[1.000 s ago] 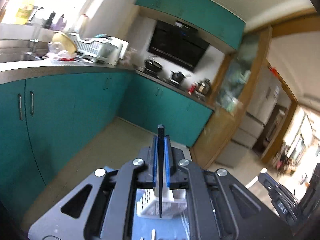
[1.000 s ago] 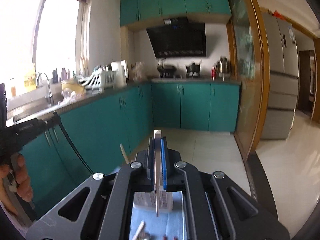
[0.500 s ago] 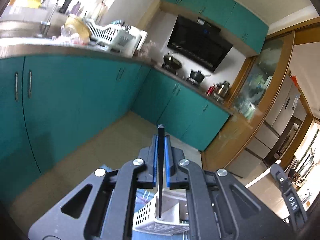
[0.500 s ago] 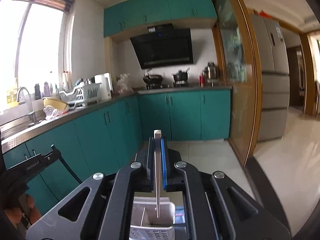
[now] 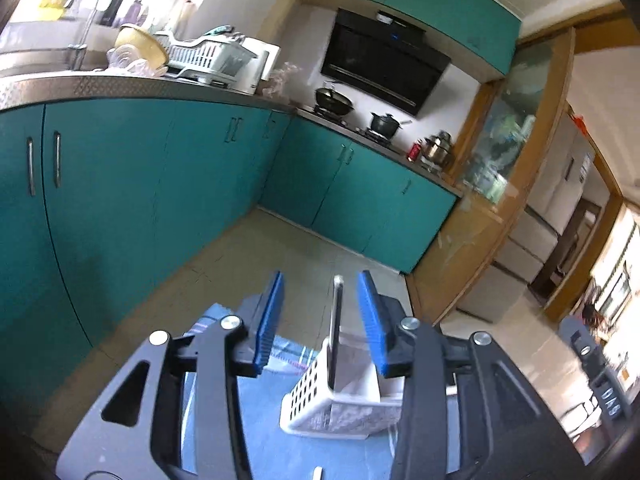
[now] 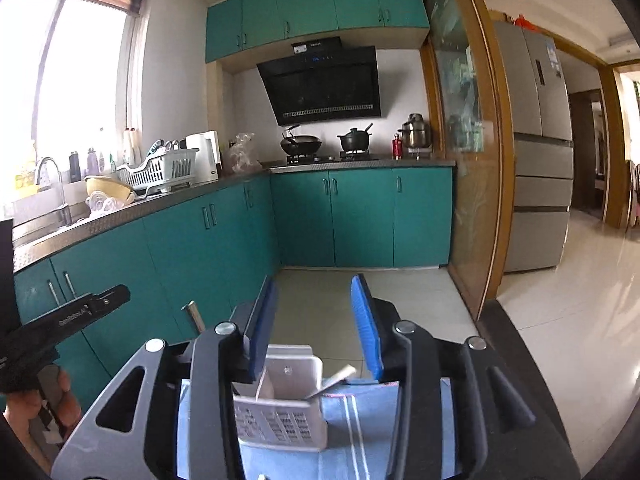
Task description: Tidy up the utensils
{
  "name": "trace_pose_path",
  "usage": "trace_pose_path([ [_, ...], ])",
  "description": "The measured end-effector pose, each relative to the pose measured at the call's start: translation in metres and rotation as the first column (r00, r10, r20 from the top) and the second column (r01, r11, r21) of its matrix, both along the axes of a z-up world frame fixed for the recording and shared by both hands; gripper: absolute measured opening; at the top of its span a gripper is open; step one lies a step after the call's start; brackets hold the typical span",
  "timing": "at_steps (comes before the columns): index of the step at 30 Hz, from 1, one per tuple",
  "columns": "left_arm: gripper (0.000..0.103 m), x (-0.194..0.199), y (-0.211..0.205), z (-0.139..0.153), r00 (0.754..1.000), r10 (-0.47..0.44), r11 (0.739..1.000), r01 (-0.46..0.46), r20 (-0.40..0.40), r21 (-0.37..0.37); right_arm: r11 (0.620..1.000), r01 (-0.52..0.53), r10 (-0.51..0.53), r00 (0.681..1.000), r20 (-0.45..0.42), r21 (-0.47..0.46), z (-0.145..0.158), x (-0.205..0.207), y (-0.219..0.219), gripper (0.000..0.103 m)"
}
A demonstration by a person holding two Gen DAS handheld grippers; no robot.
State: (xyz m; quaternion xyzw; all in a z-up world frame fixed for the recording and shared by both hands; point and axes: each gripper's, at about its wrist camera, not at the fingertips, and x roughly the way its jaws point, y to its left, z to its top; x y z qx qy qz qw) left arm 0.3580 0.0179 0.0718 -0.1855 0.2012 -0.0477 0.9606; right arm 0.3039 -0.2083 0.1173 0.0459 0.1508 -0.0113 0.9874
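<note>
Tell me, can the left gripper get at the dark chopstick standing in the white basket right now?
Probably yes: the left gripper is open, and the dark chopstick stands upright between its blue pads, untouched, its lower end in the white basket. Nothing blocks it.

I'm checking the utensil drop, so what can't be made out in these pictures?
- Left wrist view: the lower end of the dark utensil is hidden inside the white holder.
- Right wrist view: the holder's base is behind the right gripper.
- Both views: the blue cloth is cut off by the bottom edge.
</note>
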Motion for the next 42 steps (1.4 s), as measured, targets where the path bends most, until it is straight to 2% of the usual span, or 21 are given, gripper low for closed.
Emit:
trace_pose_path([
  [2, 0.038, -0.015, -0.002, -0.01, 0.998, -0.044, 0.999, 0.045, -0.037, 0.031, 1.0, -0.007, 0.007, 1.0, -0.009, -0.007, -0.002, -0.026, -0.004, 0.039],
  [4, 0.044, -0.028, -0.007, -0.028, 0.99, -0.097, 0.992, 0.105, -0.101, 0.074, 1.0, -0.015, 0.014, 0.999, -0.047, -0.021, -0.012, -0.048, -0.009, 0.044],
  [6, 0.044, -0.039, -0.013, -0.051, 0.973, -0.149, 0.977, 0.172, -0.175, 0.126, 0.998, -0.04, 0.033, 0.99, -0.139, -0.047, -0.036, -0.069, -0.013, 0.049],
  [8, 0.044, -0.053, -0.021, -0.083, 0.945, -0.203, 0.946, 0.257, -0.257, 0.198, 0.997, -0.06, 0.045, 0.969, -0.242, -0.054, -0.066, -0.078, -0.016, 0.05],
  [10, 0.044, -0.065, -0.028, -0.119, 0.909, -0.238, 0.917, 0.327, -0.341, 0.23, 0.997, -0.071, 0.05, 0.923, -0.382, -0.039, -0.111, -0.082, -0.019, 0.05],
  [12, 0.045, -0.069, -0.031, -0.141, 0.881, -0.259, 0.908, 0.362, -0.395, 0.213, 0.999, -0.041, 0.042, 0.855, -0.517, 0.012, -0.159, -0.081, -0.027, 0.05],
  [13, 0.046, -0.07, -0.033, -0.151, 0.869, -0.264, 0.906, 0.372, -0.418, 0.203, 0.999, -0.026, 0.047, 0.825, -0.563, 0.046, -0.178, -0.081, -0.029, 0.05],
  [15, 0.046, -0.066, -0.04, -0.172, 0.838, -0.259, 0.897, 0.393, -0.48, 0.202, 0.993, -0.009, 0.081, 0.781, -0.619, 0.118, -0.206, -0.081, -0.033, 0.05],
  [16, 0.046, -0.066, -0.044, -0.178, 0.831, -0.254, 0.894, 0.397, -0.495, 0.208, 0.992, -0.002, 0.083, 0.766, -0.637, 0.127, -0.215, -0.082, -0.032, 0.05],
  [17, 0.046, -0.064, -0.05, -0.186, 0.818, -0.245, 0.885, 0.408, -0.521, 0.225, 0.992, 0.002, 0.079, 0.758, -0.647, 0.123, -0.221, -0.084, -0.03, 0.05],
  [21, 0.046, -0.061, -0.064, -0.201, 0.792, -0.241, 0.868, 0.434, -0.561, 0.24, 0.994, -0.025, 0.092, 0.741, -0.666, 0.109, -0.231, -0.084, -0.017, 0.05],
  [25, 0.044, -0.05, -0.073, -0.216, 0.773, -0.202, 0.858, 0.436, -0.602, 0.272, 0.997, -0.028, 0.067, 0.735, -0.675, 0.069, -0.238, -0.086, -0.008, 0.05],
  [27, 0.044, -0.05, -0.073, -0.218, 0.778, -0.187, 0.855, 0.43, -0.6, 0.291, 0.997, -0.028, 0.07, 0.732, -0.678, 0.072, -0.239, -0.085, -0.007, 0.05],
  [29, 0.035, -0.05, -0.071, -0.217, 0.783, -0.168, 0.862, 0.412, -0.6, 0.296, 0.997, -0.024, 0.066, 0.729, -0.682, 0.071, -0.239, -0.081, -0.008, 0.05],
  [31, 0.016, -0.049, -0.061, -0.216, 0.785, -0.146, 0.879, 0.382, -0.602, 0.286, 0.998, -0.02, 0.06, 0.724, -0.687, 0.066, -0.241, -0.08, -0.008, 0.05],
  [32, 0.011, -0.049, -0.057, -0.216, 0.785, -0.137, 0.886, 0.37, -0.605, 0.28, 0.998, -0.017, 0.055, 0.722, -0.69, 0.062, -0.242, -0.079, -0.008, 0.05],
  [36, 0.008, -0.056, -0.038, -0.215, 0.786, -0.107, 0.901, 0.336, -0.609, 0.275, 0.999, -0.015, 0.044, 0.722, -0.69, 0.048, -0.244, -0.08, -0.008, 0.048],
  [39, 0.008, -0.066, -0.031, -0.213, 0.782, -0.122, 0.897, 0.351, -0.611, 0.27, 0.999, -0.024, 0.042, 0.728, -0.684, 0.037, -0.244, -0.08, -0.003, 0.027],
  [40, 0.008, -0.069, -0.03, -0.212, 0.78, -0.127, 0.896, 0.355, -0.612, 0.266, 0.998, -0.033, 0.057, 0.727, -0.684, 0.048, -0.244, -0.079, -0.001, 0.013],
  [41, 0.008, -0.07, -0.029, -0.212, 0.78, -0.129, 0.896, 0.357, -0.613, 0.264, 0.997, -0.042, 0.07, 0.725, -0.685, 0.057, -0.244, -0.08, 0.0, 0.007],
  [42, 0.008, -0.071, -0.029, -0.213, 0.779, -0.131, 0.896, 0.358, -0.613, 0.262, 0.997, -0.053, 0.081, 0.722, -0.687, 0.062, -0.244, -0.082, 0.003, 0.007],
])
